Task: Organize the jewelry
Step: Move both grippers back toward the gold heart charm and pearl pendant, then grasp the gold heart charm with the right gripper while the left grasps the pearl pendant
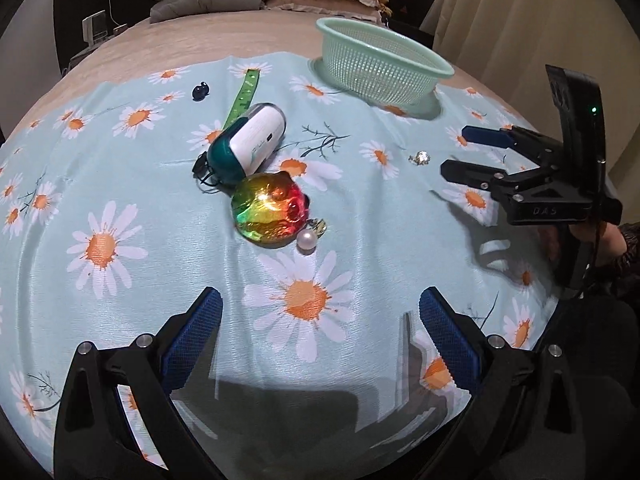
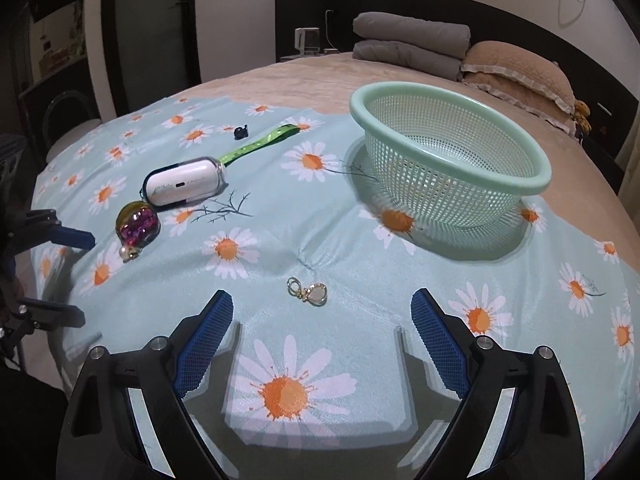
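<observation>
Jewelry lies scattered on the daisy-print cloth [image 2: 280, 240] over the bed. We see a small gold pendant [image 2: 314, 294] just ahead of our right gripper [image 2: 322, 312], whose fingers stand wide apart, holding nothing. Our left gripper [image 1: 320, 308] is likewise spread and empty, facing an iridescent charm [image 1: 270, 210] with a pearl [image 1: 307, 239]. A green basket [image 2: 448, 136] sits behind.

cloth [image 2: 360, 248]: you see pale blue with white, orange-centred daisies
basket [image 2: 448, 160], upper right: mint green mesh
strap [image 2: 260, 142]: bright green
charm [image 1: 270, 210], centre: iridescent red, yellow, green
gripper pads [image 2: 204, 340]: blue on black
</observation>
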### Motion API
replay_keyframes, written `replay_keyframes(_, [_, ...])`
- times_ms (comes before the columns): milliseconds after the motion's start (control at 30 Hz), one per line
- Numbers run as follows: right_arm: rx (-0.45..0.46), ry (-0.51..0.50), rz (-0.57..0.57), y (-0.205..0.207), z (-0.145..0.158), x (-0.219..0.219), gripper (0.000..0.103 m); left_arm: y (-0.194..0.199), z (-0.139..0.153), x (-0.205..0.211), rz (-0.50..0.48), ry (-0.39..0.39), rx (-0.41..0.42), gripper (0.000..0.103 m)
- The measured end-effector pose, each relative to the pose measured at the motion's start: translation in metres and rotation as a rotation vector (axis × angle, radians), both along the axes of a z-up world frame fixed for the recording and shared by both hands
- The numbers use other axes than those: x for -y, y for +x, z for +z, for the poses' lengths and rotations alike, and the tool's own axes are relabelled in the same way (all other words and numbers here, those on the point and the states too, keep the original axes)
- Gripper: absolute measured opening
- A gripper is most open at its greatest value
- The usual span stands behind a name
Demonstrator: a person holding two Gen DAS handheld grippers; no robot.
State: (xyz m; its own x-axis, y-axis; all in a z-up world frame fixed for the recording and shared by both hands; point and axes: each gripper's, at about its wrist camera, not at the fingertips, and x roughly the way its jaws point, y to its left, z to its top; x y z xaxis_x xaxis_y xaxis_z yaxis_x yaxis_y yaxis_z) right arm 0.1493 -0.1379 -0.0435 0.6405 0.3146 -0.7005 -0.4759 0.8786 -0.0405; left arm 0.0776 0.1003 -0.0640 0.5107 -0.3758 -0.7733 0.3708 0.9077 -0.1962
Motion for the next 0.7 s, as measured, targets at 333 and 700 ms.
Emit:
replay_keyframes(333, [-0.079, -0.027, 0.015, 0.029, -0.017, -0.018, 0.070, 0.013, -0.004, 0.009, 0.112, -0.076, -0.009, 0.081])
replay_keyframes(700, [-0.128, 0.028, 0.028, 0.035, -0.022, -0.016, 0.016, 0.027, -0.006, 0.024, 0.100, -0.003, -0.017, 0.029])
